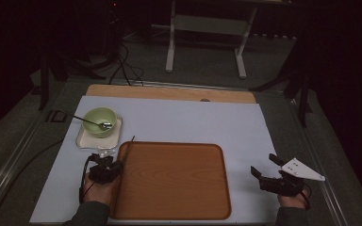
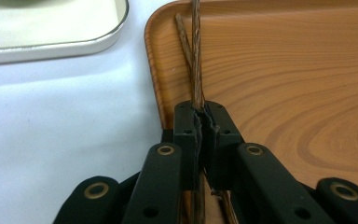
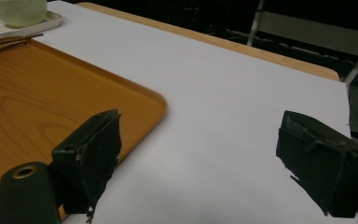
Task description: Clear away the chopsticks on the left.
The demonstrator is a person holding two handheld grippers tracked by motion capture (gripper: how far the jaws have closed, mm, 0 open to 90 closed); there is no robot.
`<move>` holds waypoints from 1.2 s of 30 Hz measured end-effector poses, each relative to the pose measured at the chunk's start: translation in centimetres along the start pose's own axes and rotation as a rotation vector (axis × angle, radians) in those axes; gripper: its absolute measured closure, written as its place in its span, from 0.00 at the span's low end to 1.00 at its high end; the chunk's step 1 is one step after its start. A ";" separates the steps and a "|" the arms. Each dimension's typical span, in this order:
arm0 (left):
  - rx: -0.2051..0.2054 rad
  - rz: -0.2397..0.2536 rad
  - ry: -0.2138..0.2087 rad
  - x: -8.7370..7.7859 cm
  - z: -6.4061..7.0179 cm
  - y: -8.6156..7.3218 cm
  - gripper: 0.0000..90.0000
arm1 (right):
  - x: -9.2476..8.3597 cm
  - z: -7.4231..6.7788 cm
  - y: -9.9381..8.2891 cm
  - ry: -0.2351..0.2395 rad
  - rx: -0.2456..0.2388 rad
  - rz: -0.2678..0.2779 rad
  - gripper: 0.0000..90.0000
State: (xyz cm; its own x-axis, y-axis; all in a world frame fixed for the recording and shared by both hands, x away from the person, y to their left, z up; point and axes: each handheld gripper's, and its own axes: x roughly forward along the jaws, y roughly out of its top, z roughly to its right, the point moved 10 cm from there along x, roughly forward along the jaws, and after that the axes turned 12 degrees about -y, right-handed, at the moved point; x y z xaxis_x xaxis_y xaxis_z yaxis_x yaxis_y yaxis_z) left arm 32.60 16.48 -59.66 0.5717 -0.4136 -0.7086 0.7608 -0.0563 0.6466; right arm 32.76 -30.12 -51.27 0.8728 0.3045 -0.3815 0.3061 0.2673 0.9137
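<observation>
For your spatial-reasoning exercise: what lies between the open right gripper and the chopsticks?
The high view shows the wooden tray spanning most of that stretch, its surface bare, between the right gripper and the chopsticks.

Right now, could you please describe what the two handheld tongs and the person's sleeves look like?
Both are black two-jaw tongs: the left tongs have brass-ringed linkage arms and a black cable; the right tongs carry a grey triangular plate. Dark sleeves cover both forearms.
</observation>
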 end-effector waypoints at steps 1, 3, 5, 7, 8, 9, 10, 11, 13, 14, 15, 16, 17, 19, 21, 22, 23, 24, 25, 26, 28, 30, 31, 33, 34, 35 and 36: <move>-0.007 -0.001 0.004 -0.1 0.0 -0.1 0.95 | 0.0 0.0 0.0 0.001 -0.001 0.000 0.15; -0.012 -0.006 0.010 -0.3 0.0 -0.3 0.95 | 0.0 0.0 0.0 0.000 -0.003 0.000 0.15; -0.015 -0.010 0.018 -0.5 0.2 -0.5 0.95 | 0.0 0.0 0.0 0.000 -0.002 -0.001 0.15; -0.003 -0.018 0.031 -0.8 0.3 -0.7 0.95 | 0.0 0.0 0.0 0.001 -0.002 -0.001 0.15; -0.003 -0.018 0.036 -0.9 0.3 -0.8 0.95 | 0.1 0.0 0.0 0.001 -0.001 -0.001 0.15; -0.002 -0.021 0.037 -1.0 0.4 -0.9 0.95 | 0.1 0.0 0.0 0.001 -0.001 -0.001 0.15; -0.003 -0.019 0.039 -1.1 0.4 -1.0 0.95 | 0.1 0.0 0.0 0.002 -0.002 -0.002 0.15; -0.002 -0.020 0.043 -1.2 0.5 -1.1 0.95 | 0.1 0.0 0.0 0.002 -0.001 -0.001 0.15; 0.001 -0.023 0.052 -1.4 0.5 -1.3 0.95 | 0.1 0.0 0.0 0.003 0.000 0.000 0.15; 0.003 -0.023 0.057 -1.6 0.5 -1.3 0.95 | 0.1 0.0 0.0 0.003 -0.001 -0.001 0.15; 0.003 -0.025 0.060 -1.7 0.5 -1.4 0.95 | 0.1 -0.1 0.0 0.004 0.000 -0.001 0.15; 0.001 -0.026 0.061 -1.8 0.5 -1.5 0.95 | 0.1 -0.1 0.0 0.004 0.000 -0.001 0.15; -0.003 -0.027 0.063 -1.8 0.6 -1.5 0.95 | 0.1 -0.1 0.0 0.004 0.000 0.000 0.15; -0.002 -0.028 0.063 -1.9 0.6 -1.6 0.95 | 0.1 -0.1 0.0 0.006 0.000 -0.001 0.15; -0.002 -0.026 0.054 -1.8 0.7 -1.6 0.95 | 0.2 -0.1 0.0 0.006 0.000 0.000 0.15; 0.001 -0.028 0.051 -1.7 0.8 -1.5 0.95 | 0.2 -0.1 0.0 0.007 -0.001 -0.001 0.15; -0.003 -0.026 0.048 -1.6 0.9 -1.5 0.95 | 0.2 -0.1 0.0 0.007 -0.001 -0.002 0.15; -0.004 -0.025 0.045 -1.5 0.9 -1.4 0.95 | 0.2 -0.2 0.1 0.007 -0.001 -0.002 0.15; -0.002 -0.028 0.039 -1.3 1.0 -1.3 0.95 | 0.2 -0.2 0.1 0.008 -0.002 -0.003 0.15; -0.006 -0.024 0.034 -1.2 1.1 -1.3 0.95 | 0.2 -0.2 0.1 0.008 -0.003 -0.003 0.15; -0.001 -0.024 0.024 -0.9 1.3 -1.1 0.95 | 0.2 -0.2 0.1 0.008 -0.003 -0.003 0.15; -0.005 -0.025 0.018 -0.6 1.4 -1.0 0.95 | 0.2 -0.1 0.1 0.007 -0.001 -0.002 0.15; -0.006 -0.025 0.017 -0.5 1.4 -1.0 0.95 | 0.2 -0.1 0.0 0.007 -0.003 -0.003 0.15; -0.006 -0.022 0.016 -0.5 1.3 -0.9 0.95 | 0.2 -0.1 0.0 0.007 -0.003 -0.003 0.15; -0.008 -0.022 0.014 -0.5 1.3 -0.9 0.95 | 0.2 -0.1 0.0 0.006 -0.002 -0.002 0.15; -0.009 -0.023 0.014 -0.5 1.3 -0.9 0.95 | 0.2 -0.1 0.0 0.006 -0.002 -0.002 0.15; -0.011 -0.023 0.015 -0.5 1.2 -0.9 0.95 | 0.2 -0.1 0.0 0.006 -0.002 -0.002 0.15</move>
State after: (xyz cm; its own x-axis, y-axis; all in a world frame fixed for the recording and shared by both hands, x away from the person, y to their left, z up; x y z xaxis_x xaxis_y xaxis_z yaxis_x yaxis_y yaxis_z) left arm 31.29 15.60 -59.54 0.5586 -0.3984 -0.7275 0.7771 -0.0553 0.6269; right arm 32.88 -29.95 -51.32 0.8698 0.3093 -0.3844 0.3073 0.2699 0.9125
